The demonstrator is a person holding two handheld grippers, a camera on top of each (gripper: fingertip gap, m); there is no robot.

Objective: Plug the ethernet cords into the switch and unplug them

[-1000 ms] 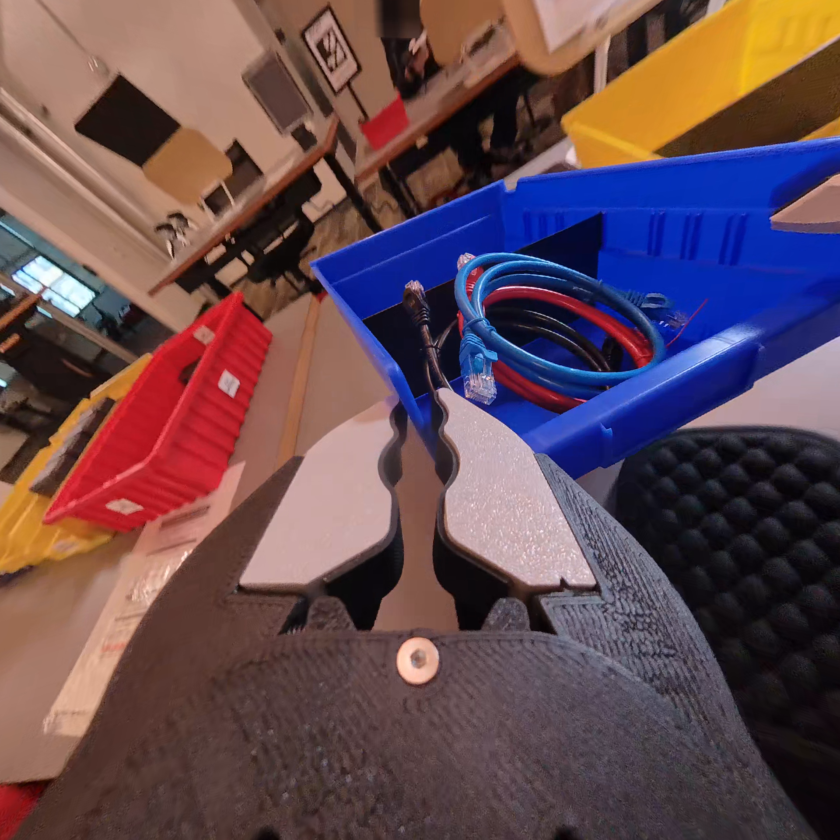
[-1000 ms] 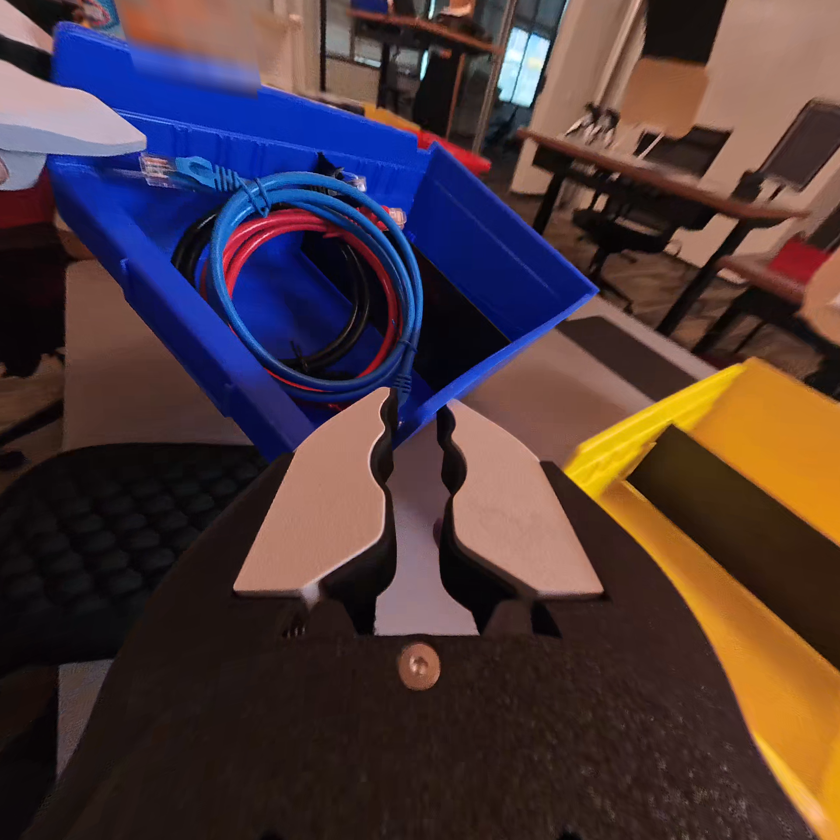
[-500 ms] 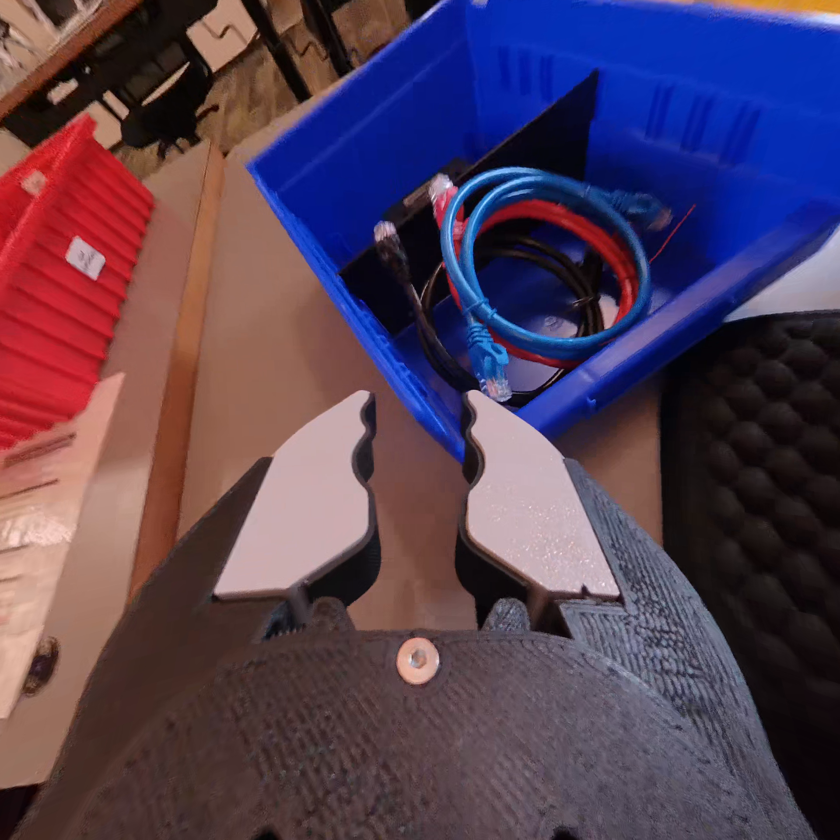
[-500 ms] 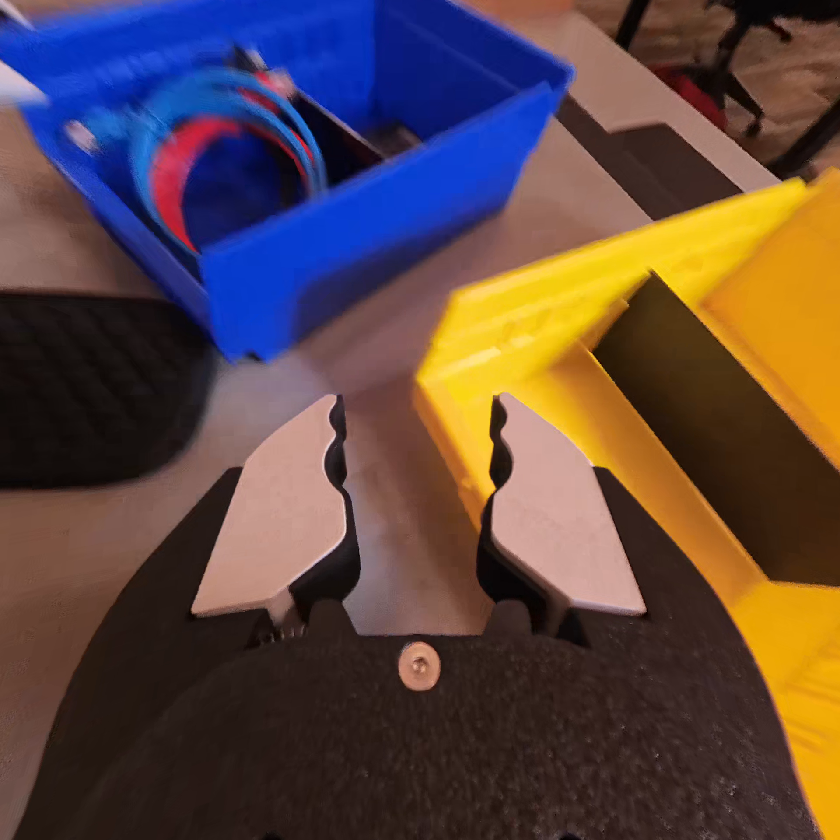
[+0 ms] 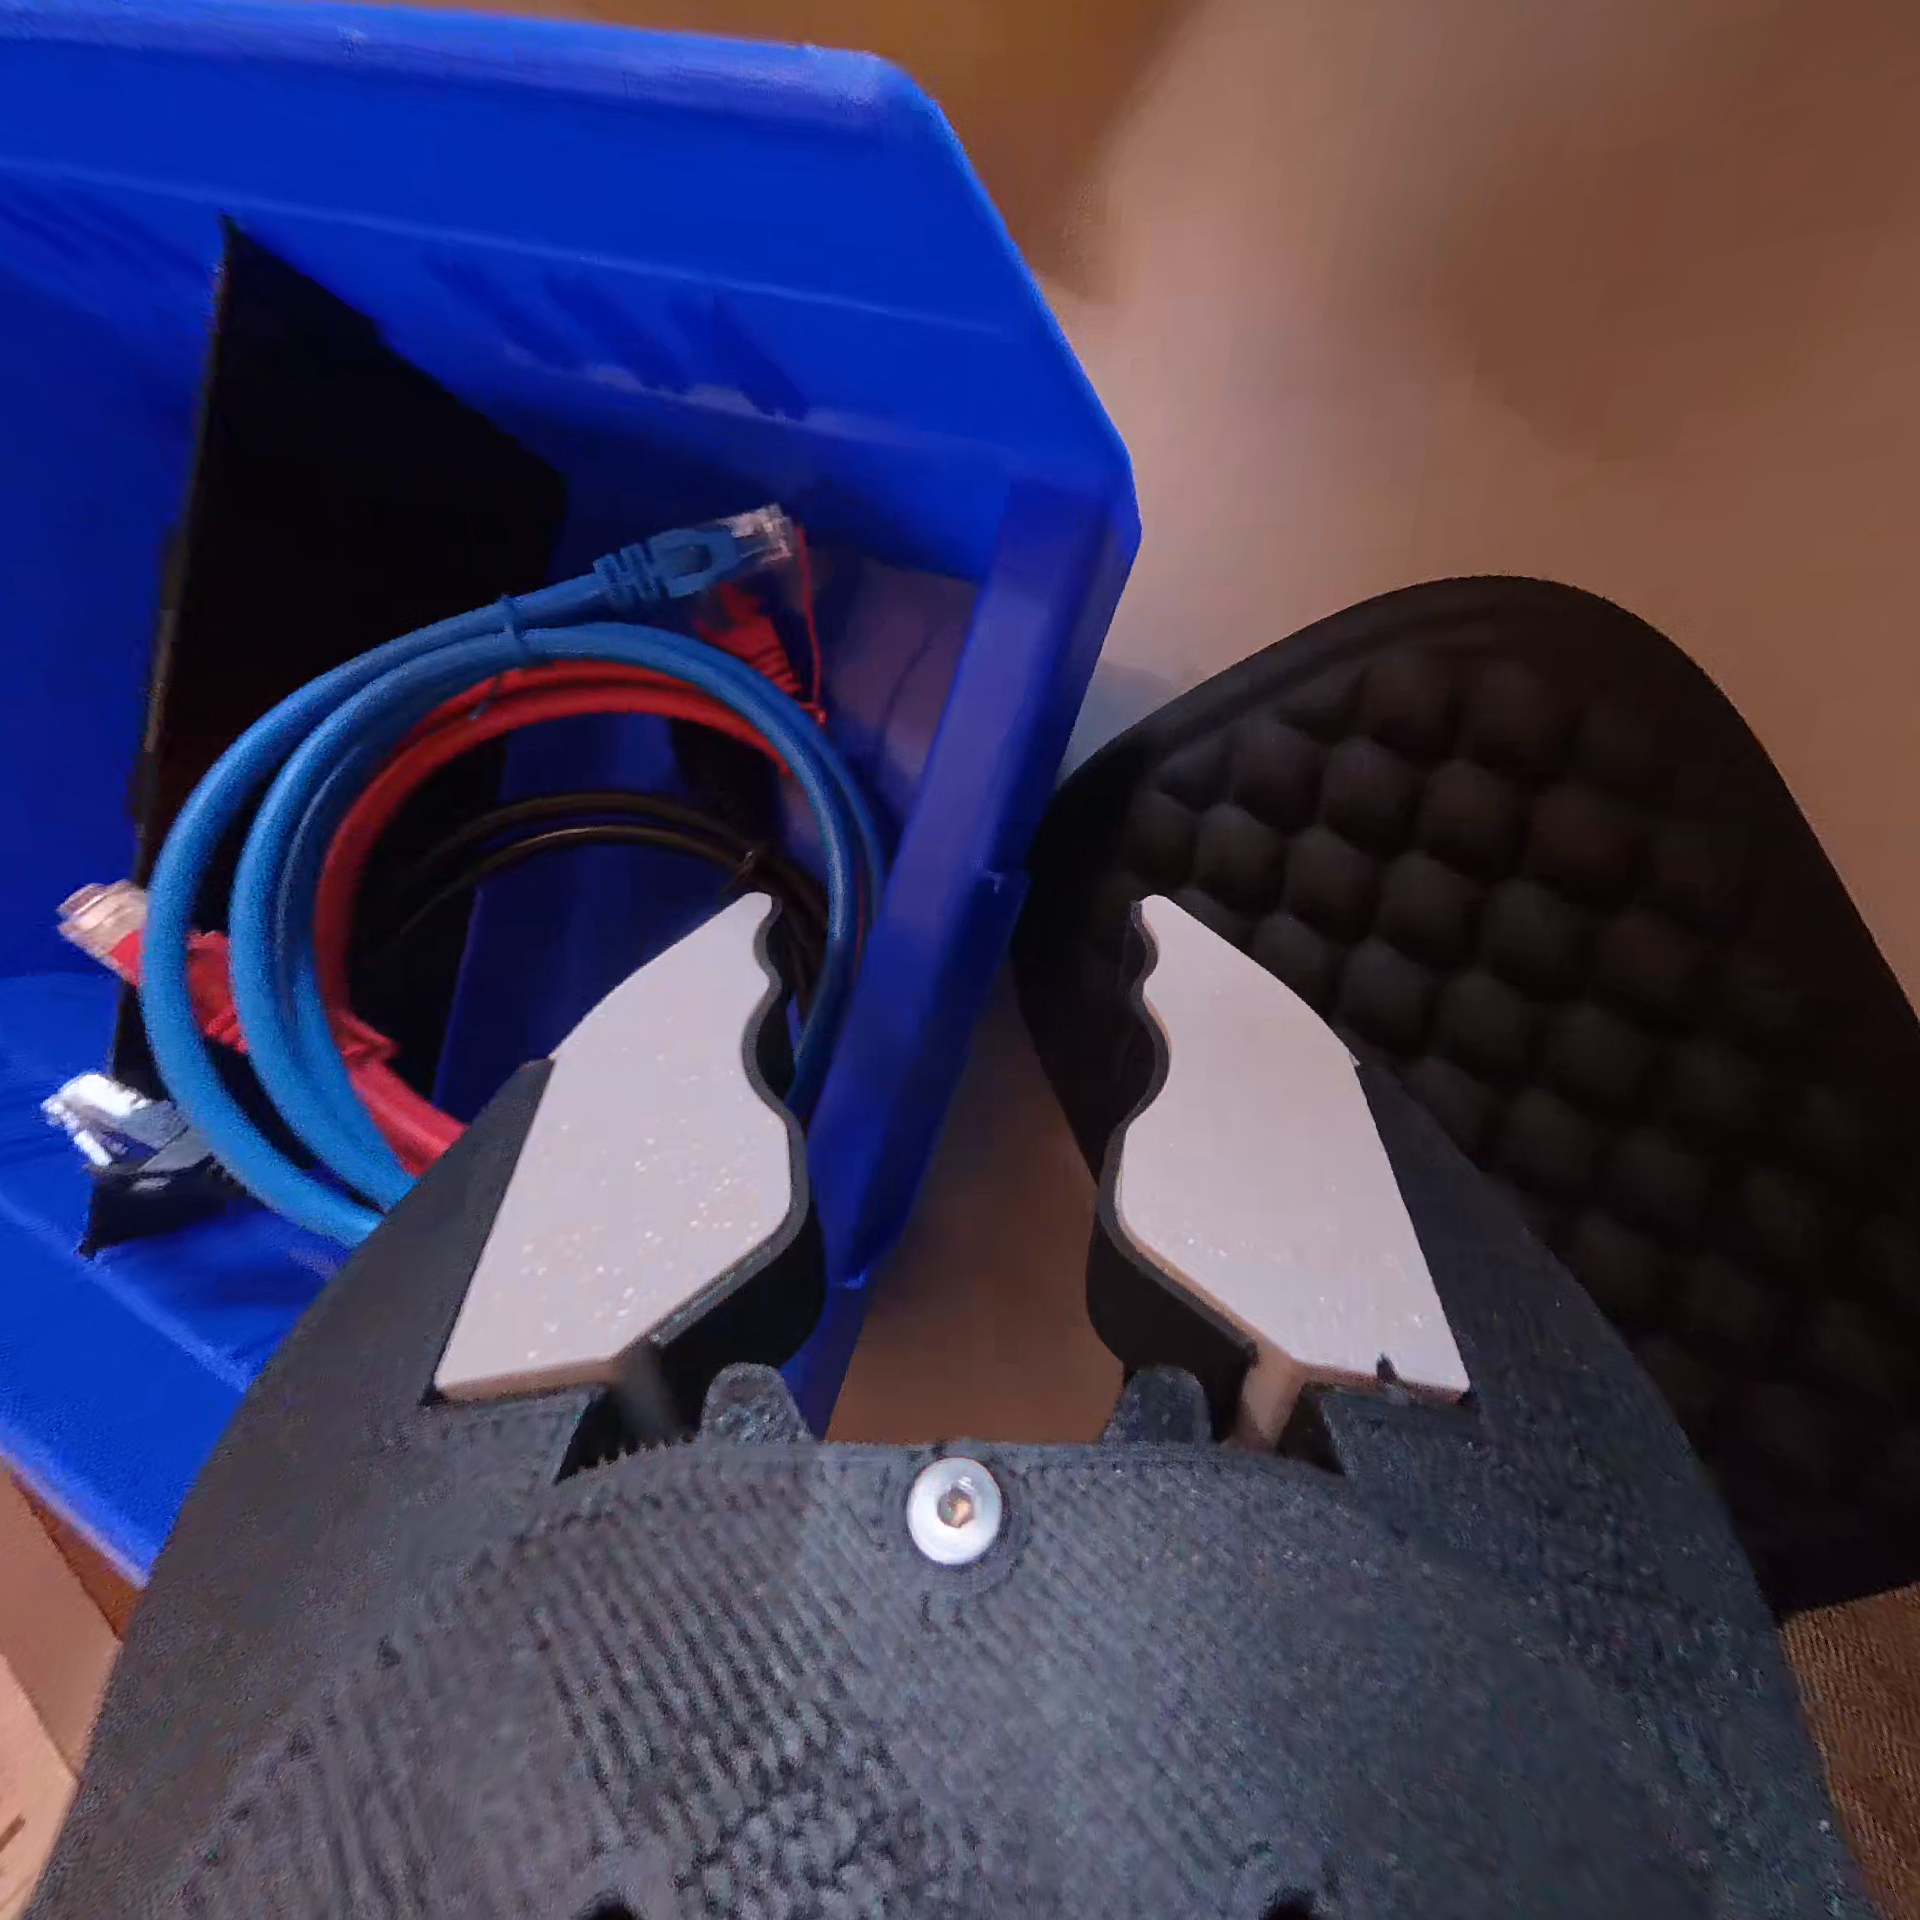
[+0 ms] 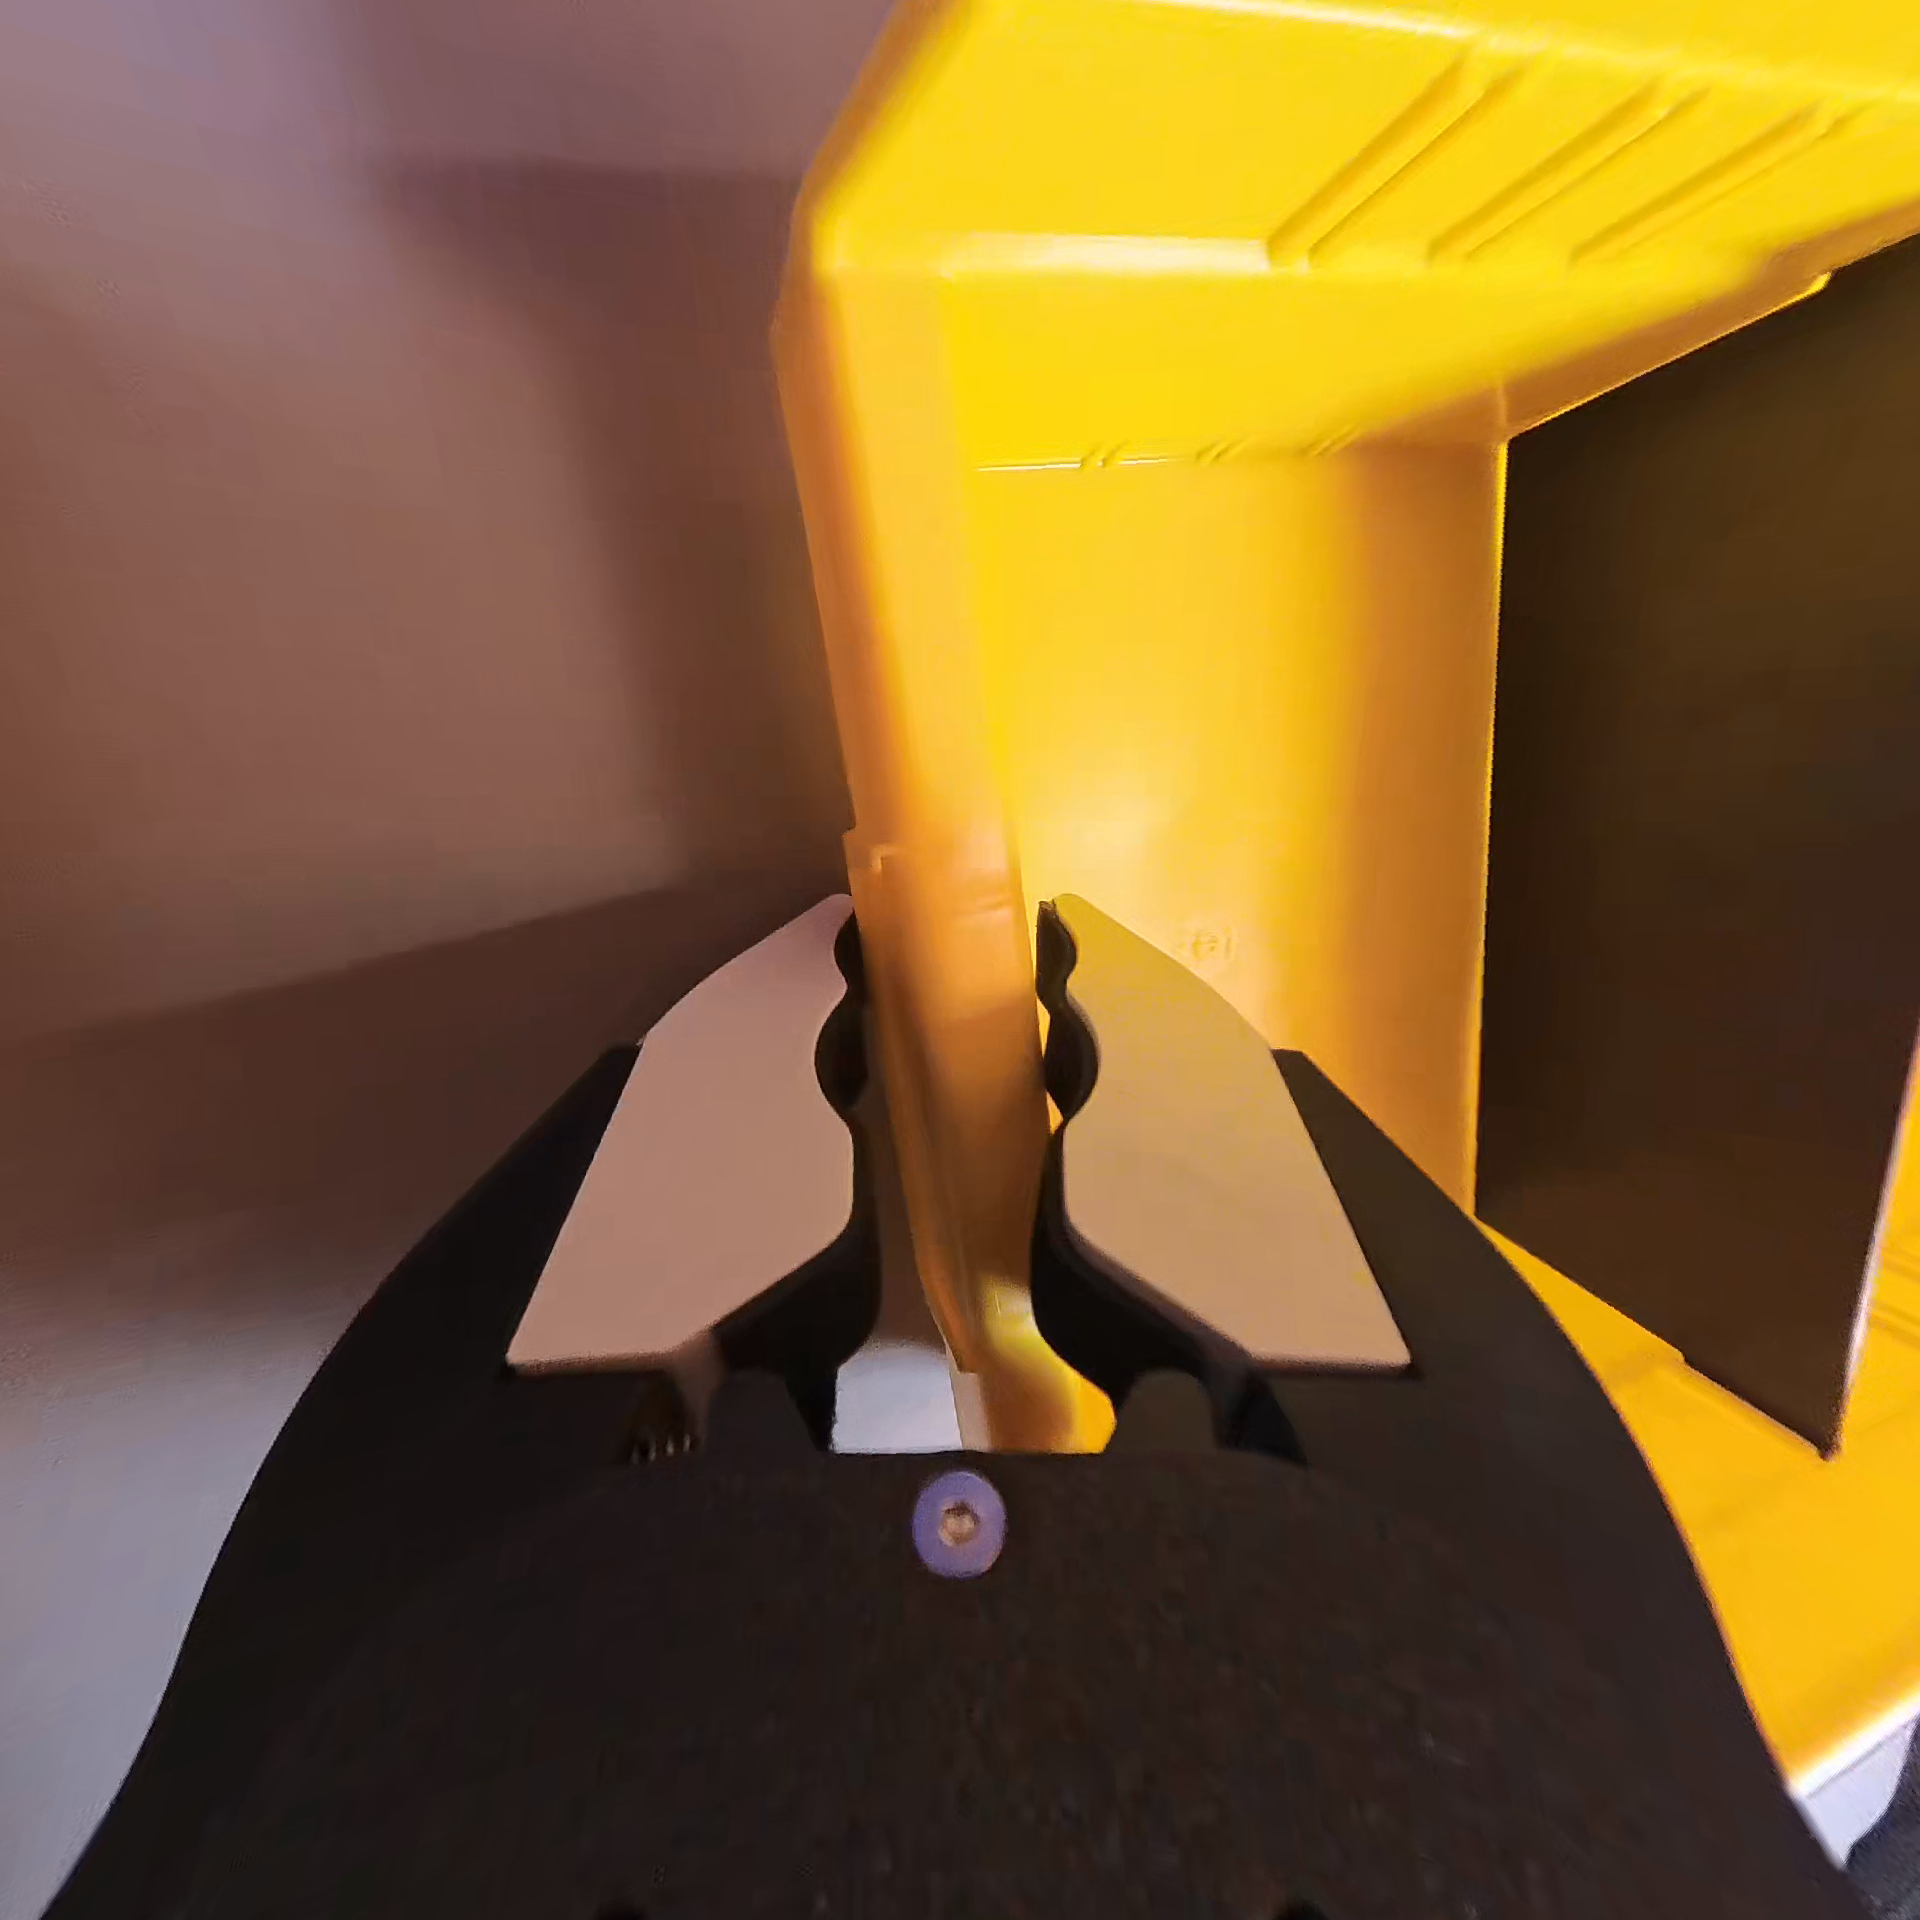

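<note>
Left gripper, fingers spread, straddles the blue bin wall, likely to grip and pull it. Coiled ethernet cords lie inside. Right gripper fingers pinch the yellow bin wall; switch not visible.

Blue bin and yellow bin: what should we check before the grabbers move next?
1. Left gripper open around the blue plastic bin wall: ok.
2. Left gripper closed on that wall: not ok.
3. Right gripper astride the yellow plastic bin wall: ok.
4. Right grip firm: cannot tell.
5. Coiled blue ethernet cord inside bin: ok.
6. Switch visible: not ok.
</note>
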